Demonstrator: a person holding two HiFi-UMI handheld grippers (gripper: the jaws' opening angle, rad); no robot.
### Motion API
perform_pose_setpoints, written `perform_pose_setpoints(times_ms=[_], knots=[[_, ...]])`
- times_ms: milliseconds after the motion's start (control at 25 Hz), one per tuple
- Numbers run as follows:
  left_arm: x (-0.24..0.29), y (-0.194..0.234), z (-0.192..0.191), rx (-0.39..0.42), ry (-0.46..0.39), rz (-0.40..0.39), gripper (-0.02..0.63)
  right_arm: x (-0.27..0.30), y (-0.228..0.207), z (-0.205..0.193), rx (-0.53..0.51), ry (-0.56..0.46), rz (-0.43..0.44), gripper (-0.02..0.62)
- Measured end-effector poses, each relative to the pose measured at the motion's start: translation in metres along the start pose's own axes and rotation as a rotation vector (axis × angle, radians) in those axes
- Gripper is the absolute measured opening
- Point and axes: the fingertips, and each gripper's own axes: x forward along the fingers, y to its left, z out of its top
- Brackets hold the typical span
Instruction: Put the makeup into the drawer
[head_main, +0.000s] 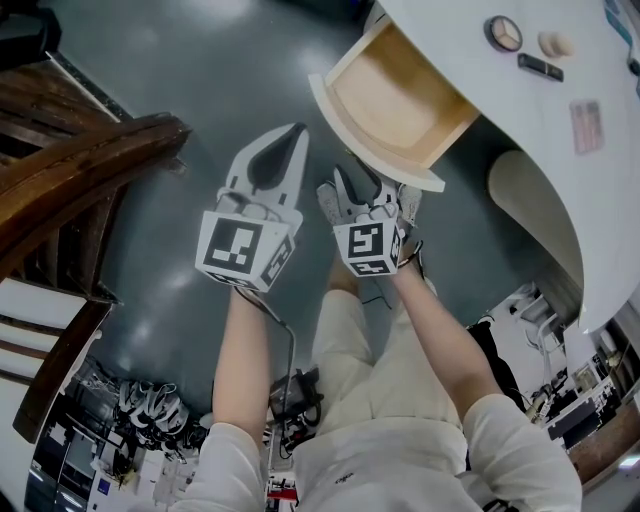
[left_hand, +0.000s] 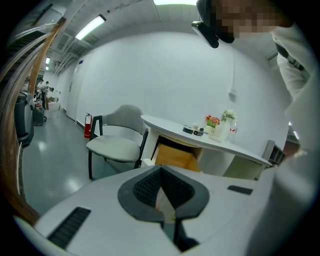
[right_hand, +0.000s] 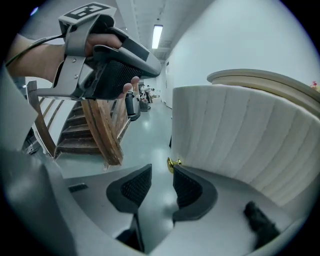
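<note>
- Forearms (head_main: 245, 350) hold both grippers over a glossy grey floor (head_main: 200, 70).
- Left gripper (head_main: 291, 135): jaws closed at the tips. A pale sliver between the pads is too small to name.
- Right gripper (right_hand: 161, 170): jaws narrowly apart, only floor showing between them, tips just beside the gold knob (right_hand: 172, 163).
- Drawer (head_main: 400, 100) stands pulled out under the white desk's (head_main: 600, 180) curved edge, its wood bottom showing.
- Makeup (head_main: 503, 33) lies on the desk, back from that edge.
- Wooden stairs (head_main: 80, 170) rise at the left; a chair (left_hand: 117, 145) stands beside the desk, before white walls.
</note>
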Motion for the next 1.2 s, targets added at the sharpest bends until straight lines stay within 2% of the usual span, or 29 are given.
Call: perform_pose_setpoints(times_ms=[400,760,960,1200], knots=[[-0.009,0.008,-0.003,0.007,0.006,0.005,0.008,-0.001,0.017,-0.002,0.037,0.002,-0.019,0.133],[-0.021,0.008,0.005,0.025,0.016,-0.001,0.008,-0.011,0.015,-0.003,-0.016,0.032,-0.029,0.15],[-0.037,0.002,0.008,0.007,0.035,-0.008,0.008,-0.04,0.028,0.002,0.006,0.061,0.053,0.143],[-0.053,-0.017,0.007,-0.019,0.05,-0.027,0.008,-0.086,0.03,0.029,-0.011,0.047,0.123,0.055]])
